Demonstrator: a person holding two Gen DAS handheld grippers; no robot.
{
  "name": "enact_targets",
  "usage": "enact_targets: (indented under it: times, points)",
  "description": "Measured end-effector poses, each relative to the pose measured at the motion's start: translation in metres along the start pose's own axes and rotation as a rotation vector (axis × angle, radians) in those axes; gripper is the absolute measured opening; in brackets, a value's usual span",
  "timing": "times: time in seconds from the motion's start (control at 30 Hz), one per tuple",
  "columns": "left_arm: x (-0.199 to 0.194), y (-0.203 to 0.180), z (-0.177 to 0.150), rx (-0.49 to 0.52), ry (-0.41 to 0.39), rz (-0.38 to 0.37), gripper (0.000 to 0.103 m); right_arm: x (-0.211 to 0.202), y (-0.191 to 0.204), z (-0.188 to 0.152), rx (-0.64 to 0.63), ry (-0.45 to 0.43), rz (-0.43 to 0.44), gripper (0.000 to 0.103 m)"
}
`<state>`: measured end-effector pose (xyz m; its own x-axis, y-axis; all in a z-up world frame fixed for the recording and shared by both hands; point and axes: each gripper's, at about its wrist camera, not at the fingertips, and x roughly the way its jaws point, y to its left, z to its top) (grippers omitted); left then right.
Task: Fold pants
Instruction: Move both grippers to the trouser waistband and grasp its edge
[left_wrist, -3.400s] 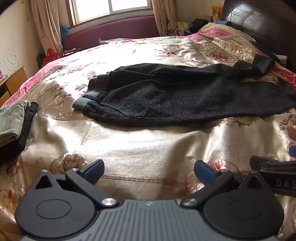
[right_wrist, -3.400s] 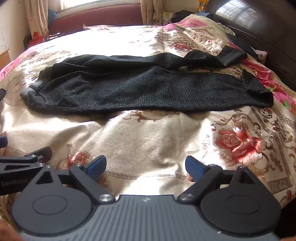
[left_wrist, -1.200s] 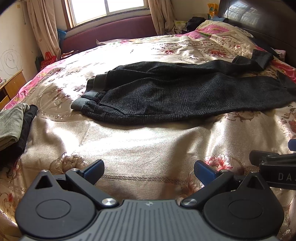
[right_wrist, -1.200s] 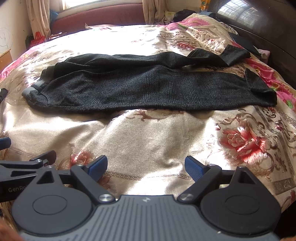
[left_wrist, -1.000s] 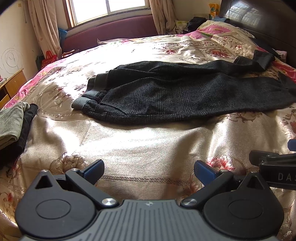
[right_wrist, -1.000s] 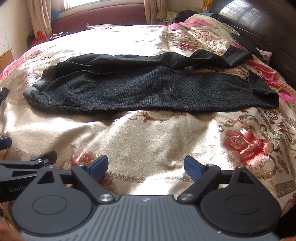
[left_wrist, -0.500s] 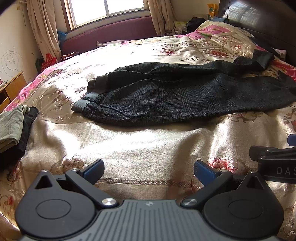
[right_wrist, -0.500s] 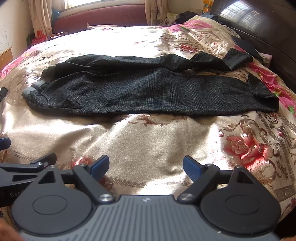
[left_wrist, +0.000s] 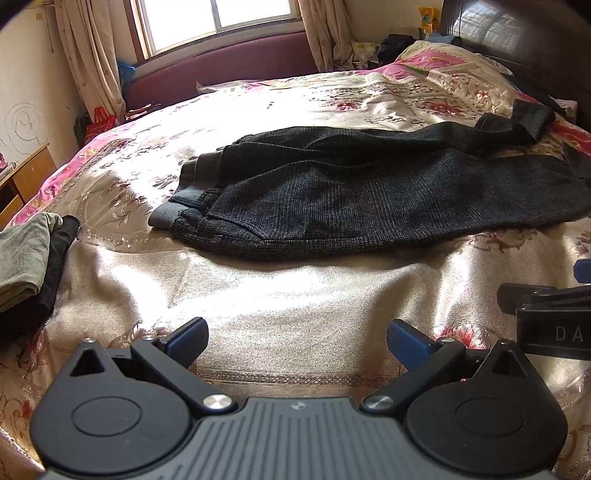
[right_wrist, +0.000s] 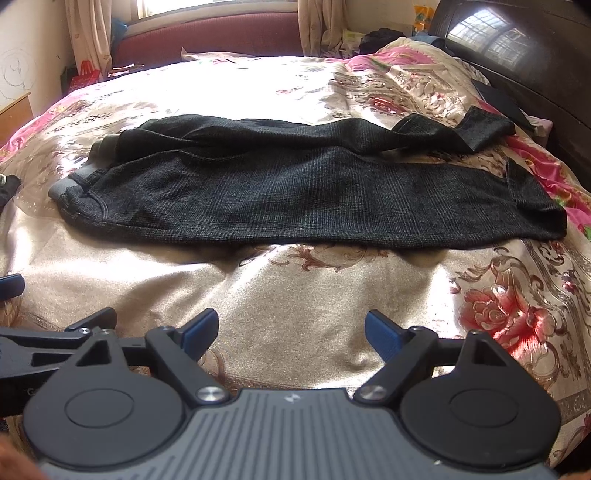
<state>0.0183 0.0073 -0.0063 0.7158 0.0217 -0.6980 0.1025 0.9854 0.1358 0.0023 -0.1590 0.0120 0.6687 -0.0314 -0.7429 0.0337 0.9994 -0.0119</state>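
The left gripper and the right gripper are held side by side above the near edge of the bedspread, each with its blue-tipped fingers spread wide and nothing between them. Beyond, well apart from both, the dark pants are laid lengthwise across the bed, waistband to the left, legs to the right. Folded clothes are seen at the left edge; farthest, a window is seen
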Motion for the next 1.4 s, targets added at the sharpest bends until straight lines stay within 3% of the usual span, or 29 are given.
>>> enact_targets:
  times: [0.4, 0.6, 0.8, 1.0, 1.17, 1.33, 1.4]
  points:
    - [0.012, 0.009, 0.009, -0.019, 0.014, -0.011, 0.103, 0.013, 0.019, 0.024, -0.048, -0.014, 0.023, 0.086]
    - [0.021, 0.018, 0.012, -0.038, 0.032, -0.01, 0.103, 0.019, 0.009, 0.045, -0.014, -0.05, -0.011, 0.086]
    - [0.031, 0.033, 0.02, -0.069, 0.031, -0.001, 0.103, 0.031, 0.011, 0.049, -0.035, -0.028, -0.007, 0.086]
    - [0.041, 0.07, 0.043, -0.059, -0.03, 0.073, 0.103, 0.047, 0.028, 0.061, -0.099, -0.035, 0.05, 0.086]
    - [0.074, 0.109, 0.065, -0.052, -0.036, 0.12, 0.103, 0.064, 0.058, 0.074, -0.217, -0.077, 0.117, 0.086]
    - [0.111, 0.133, 0.08, 0.012, -0.034, 0.078, 0.103, 0.084, 0.093, 0.083, -0.341, -0.083, 0.21, 0.085]
    - [0.122, 0.138, 0.081, 0.039, -0.029, 0.042, 0.092, 0.092, 0.106, 0.083, -0.402, -0.089, 0.229, 0.085]
